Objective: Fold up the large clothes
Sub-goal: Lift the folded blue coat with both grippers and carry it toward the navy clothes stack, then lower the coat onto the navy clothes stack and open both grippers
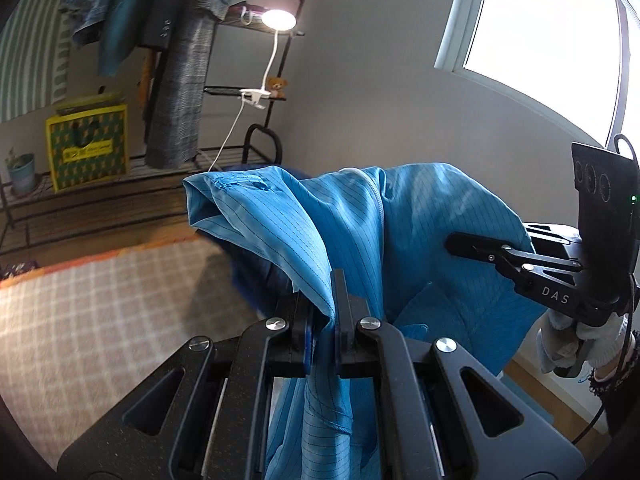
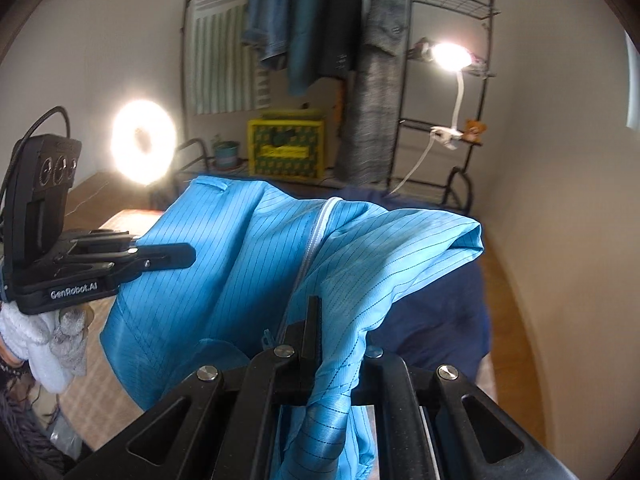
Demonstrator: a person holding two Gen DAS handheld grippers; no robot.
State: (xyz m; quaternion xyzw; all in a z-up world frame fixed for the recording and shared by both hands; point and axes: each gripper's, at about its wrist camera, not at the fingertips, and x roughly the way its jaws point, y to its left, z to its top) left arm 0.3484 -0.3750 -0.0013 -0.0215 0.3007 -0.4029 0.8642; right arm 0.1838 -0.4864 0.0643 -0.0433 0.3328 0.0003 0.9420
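A light-blue pinstriped garment [image 1: 360, 232] with a white zipper [image 1: 378, 200] hangs lifted between both grippers, bunched and draped. My left gripper [image 1: 320, 308] is shut on a fold of its fabric at the bottom of the left wrist view. My right gripper [image 2: 340, 340] is shut on another edge of the same garment [image 2: 248, 248]; the cloth hides its right finger. Each gripper shows in the other's view, held by a gloved hand: the right gripper [image 1: 460, 246] at the garment's right side, the left gripper [image 2: 184, 256] at its left side.
A checked cover [image 1: 100, 320] lies below on the left. A dark navy cloth [image 2: 440, 312] sits under the blue garment. Behind stand a black rack with hanging clothes [image 1: 180, 80], a yellow bag [image 1: 88, 144], a clip lamp [image 1: 279, 20] and a ring light [image 2: 143, 142]. A bright window [image 1: 540, 40] is on the right.
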